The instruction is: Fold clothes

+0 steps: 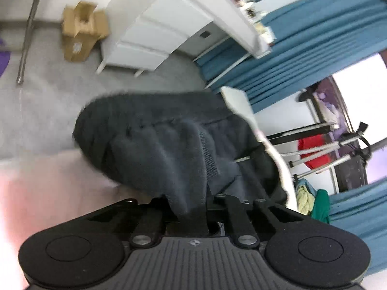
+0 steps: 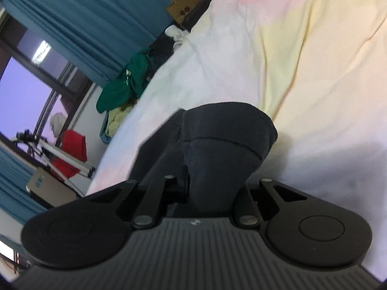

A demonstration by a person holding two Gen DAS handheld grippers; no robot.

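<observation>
in your left wrist view, your left gripper (image 1: 193, 207) is closed tight on a fold of the dark garment (image 1: 169, 145); the cloth bunches right at the fingers and billows away from them in a blurred, ruffled mass. it hangs over the pale pink bedding (image 1: 48, 188) at the lower left, with grey floor behind it. farther back stand a white drawer unit (image 1: 150, 38) and an open cardboard box (image 1: 81, 31) just beside it, and teal curtains (image 1: 302, 48) fill the right.

in your right wrist view, your right gripper (image 2: 208, 193) is likewise pinched shut on the dark garment (image 2: 222, 140), a hemmed edge of it standing up in a hump just past the fingers. it sits against the pastel bedding (image 2: 302, 60), which spreads across the right. a green garment (image 2: 121, 87) lies heaped at the bed's far edge, near the teal curtains (image 2: 84, 19).
</observation>
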